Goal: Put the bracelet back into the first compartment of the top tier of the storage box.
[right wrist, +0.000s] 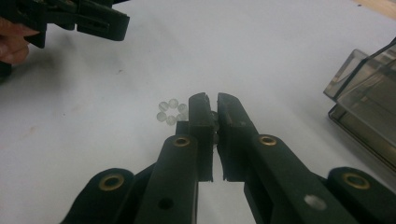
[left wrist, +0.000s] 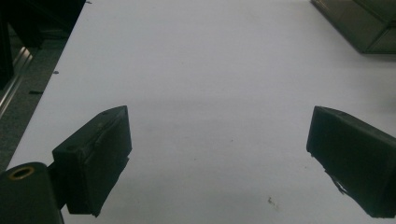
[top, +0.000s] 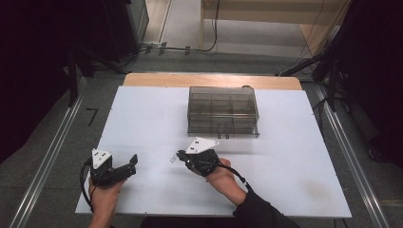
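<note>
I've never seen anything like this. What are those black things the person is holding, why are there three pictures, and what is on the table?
A person holds a hand-operated gripper in each hand; there is no robot arm. One picture comes from a camera above the table. The other two come from small cameras riding on each gripper, looking along its jaws.

The left gripper is open and empty above the white table. The right gripper has its jaws nearly closed on a small ring of clear beads, part of which sticks out to one side.

Farther back on the table sits a smoky clear box with dividers inside; its compartments look empty from above.
</note>
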### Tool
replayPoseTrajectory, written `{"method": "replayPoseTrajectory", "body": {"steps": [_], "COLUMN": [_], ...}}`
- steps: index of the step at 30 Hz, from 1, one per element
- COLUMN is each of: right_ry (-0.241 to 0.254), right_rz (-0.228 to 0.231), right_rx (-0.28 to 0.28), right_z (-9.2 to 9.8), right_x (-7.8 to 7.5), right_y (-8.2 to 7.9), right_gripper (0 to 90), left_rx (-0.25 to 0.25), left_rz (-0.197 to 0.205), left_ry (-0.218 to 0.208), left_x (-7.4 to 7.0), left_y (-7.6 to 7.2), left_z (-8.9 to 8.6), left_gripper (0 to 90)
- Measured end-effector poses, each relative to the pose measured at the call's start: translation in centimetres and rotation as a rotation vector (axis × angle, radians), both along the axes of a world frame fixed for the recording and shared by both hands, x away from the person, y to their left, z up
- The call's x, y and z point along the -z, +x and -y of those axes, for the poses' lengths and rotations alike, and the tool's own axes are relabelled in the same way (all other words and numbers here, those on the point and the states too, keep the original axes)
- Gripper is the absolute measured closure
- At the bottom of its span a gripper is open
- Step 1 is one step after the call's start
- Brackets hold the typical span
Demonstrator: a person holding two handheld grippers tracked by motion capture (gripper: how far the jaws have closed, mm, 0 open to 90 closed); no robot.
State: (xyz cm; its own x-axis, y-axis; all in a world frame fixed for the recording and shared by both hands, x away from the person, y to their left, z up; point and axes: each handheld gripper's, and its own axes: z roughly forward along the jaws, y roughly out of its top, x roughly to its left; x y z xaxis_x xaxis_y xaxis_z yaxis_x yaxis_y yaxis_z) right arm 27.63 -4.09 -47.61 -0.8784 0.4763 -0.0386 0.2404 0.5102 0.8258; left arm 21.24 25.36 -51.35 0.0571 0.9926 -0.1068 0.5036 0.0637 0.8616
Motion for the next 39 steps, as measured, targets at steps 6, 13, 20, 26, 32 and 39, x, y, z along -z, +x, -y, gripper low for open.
{"method": "replayPoseTrajectory", "body": {"steps": [6, 13, 20, 26, 32, 39], "right_ry": [0.016, 0.022, 0.035, 0.046, 0.049, 0.059], "right_rz": [0.003, 0.008, 0.015, 0.023, 0.029, 0.031], "right_rx": [0.010, 0.016, 0.023, 0.033, 0.039, 0.051], "right_z": [0.7, 1.3, 2.0, 2.6, 3.0, 3.5], "right_x": [-0.8, -1.4, -2.0, -2.4, -2.7, -3.1], "right_y": [0.0, 0.1, 0.2, 0.4, 0.5, 0.6], "right_gripper": [83.1, 83.1, 83.1, 83.1, 83.1, 83.1], "left_rx": [0.000, 0.000, -0.001, 0.000, 0.000, -0.001], "left_rz": [-0.001, -0.001, 0.000, 0.000, 0.000, -0.004], "left_ry": [0.000, 0.000, 0.000, 0.000, -0.001, -0.004], "left_x": [0.0, 0.0, 0.0, 0.0, 0.0, 0.0], "left_y": [0.0, 0.0, 0.0, 0.0, 0.0, 0.0], "left_z": [0.0, 0.0, 0.0, 0.0, 0.0, 0.0], "left_gripper": [7.0, 7.0, 7.0, 7.0, 7.0, 7.0]}}
